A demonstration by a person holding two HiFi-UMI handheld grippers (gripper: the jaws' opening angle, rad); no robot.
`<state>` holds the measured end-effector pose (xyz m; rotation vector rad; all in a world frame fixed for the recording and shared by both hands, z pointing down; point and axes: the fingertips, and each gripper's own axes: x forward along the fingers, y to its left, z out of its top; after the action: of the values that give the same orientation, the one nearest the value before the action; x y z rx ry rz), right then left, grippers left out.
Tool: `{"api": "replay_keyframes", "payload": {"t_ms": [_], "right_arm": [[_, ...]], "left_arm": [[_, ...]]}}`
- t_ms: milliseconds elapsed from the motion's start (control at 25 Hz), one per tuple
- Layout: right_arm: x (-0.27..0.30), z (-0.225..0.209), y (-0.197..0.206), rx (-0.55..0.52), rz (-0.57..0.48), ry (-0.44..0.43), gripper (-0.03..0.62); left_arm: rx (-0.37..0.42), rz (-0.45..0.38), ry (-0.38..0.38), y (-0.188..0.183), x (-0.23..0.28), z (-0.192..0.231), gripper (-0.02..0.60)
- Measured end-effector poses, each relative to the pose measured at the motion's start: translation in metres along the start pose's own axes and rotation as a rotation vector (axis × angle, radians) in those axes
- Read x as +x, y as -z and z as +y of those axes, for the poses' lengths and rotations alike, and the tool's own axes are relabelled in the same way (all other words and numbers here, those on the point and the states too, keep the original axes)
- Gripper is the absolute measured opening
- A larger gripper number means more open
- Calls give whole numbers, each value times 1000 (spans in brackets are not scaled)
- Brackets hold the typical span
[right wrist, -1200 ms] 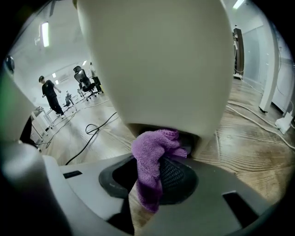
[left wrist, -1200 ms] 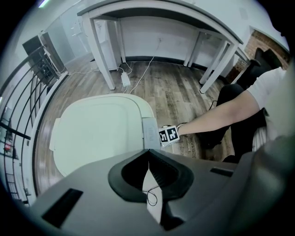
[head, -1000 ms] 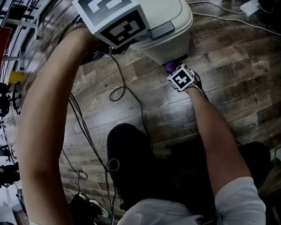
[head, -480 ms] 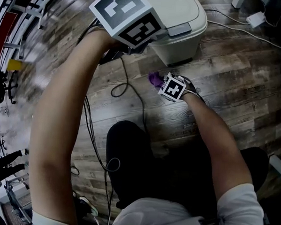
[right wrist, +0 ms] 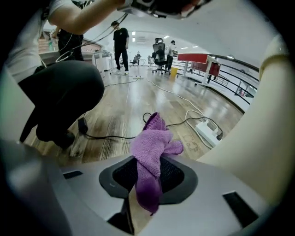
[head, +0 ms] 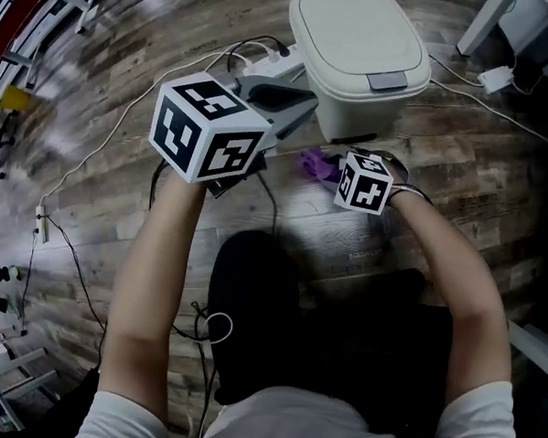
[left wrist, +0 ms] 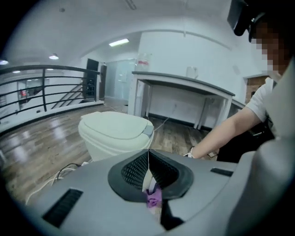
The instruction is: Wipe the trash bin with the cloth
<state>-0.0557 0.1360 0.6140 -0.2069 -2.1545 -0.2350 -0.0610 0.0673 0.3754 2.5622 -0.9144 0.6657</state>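
Note:
The cream trash bin (head: pixel 356 53) stands on the wood floor with its lid down; it also shows ahead in the left gripper view (left wrist: pixel 115 133). My left gripper (head: pixel 296 105) hovers just left of the bin's front, jaws shut (left wrist: pixel 148 170), with only a small purple speck at their base. My right gripper (head: pixel 336 171) is in front of the bin's foot, off the floor, shut on the purple cloth (head: pixel 315 163). In the right gripper view the cloth (right wrist: pixel 152 143) bunches up out of the jaws (right wrist: pixel 147 173), and the bin's pale wall (right wrist: pixel 258 138) fills the right side.
A white power strip (head: pixel 264 68) with cables lies left of the bin, also seen as the strip (right wrist: pixel 208 129). A white adapter (head: pixel 495 79) and cord lie to the right. My dark trouser knee (head: pixel 252 295) is below. A desk (left wrist: pixel 184 85) stands behind the bin.
The left gripper came off the bin's lid, down and to the left. The right gripper rose from the bin's base with the cloth and rolled. The whole bin is now in view.

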Motion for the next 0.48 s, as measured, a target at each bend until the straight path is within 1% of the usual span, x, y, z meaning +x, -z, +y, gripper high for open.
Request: {"api": "replay_keyframes", "payload": {"t_ms": [80,160,280,360,480], "right_arm": [[-17,0,-5,-72,42,1,110],[-38,2,-13,-142,66,0,110],[-77,6,-32,-195,49,24,110],[-107,3,-50,-195,8,68,110],[-147,-4,-77,-198,-39,136,110]], "left_arm": [[-70,-100,-51,13,-12,9,5],[-159,-197,-88,25,-24,17,5],[-275,-328,-98,37,-38,22,5],[-309,-391,-87,38,-44,20,5],[-333,-479,-70,33,-55,13,8]]}}
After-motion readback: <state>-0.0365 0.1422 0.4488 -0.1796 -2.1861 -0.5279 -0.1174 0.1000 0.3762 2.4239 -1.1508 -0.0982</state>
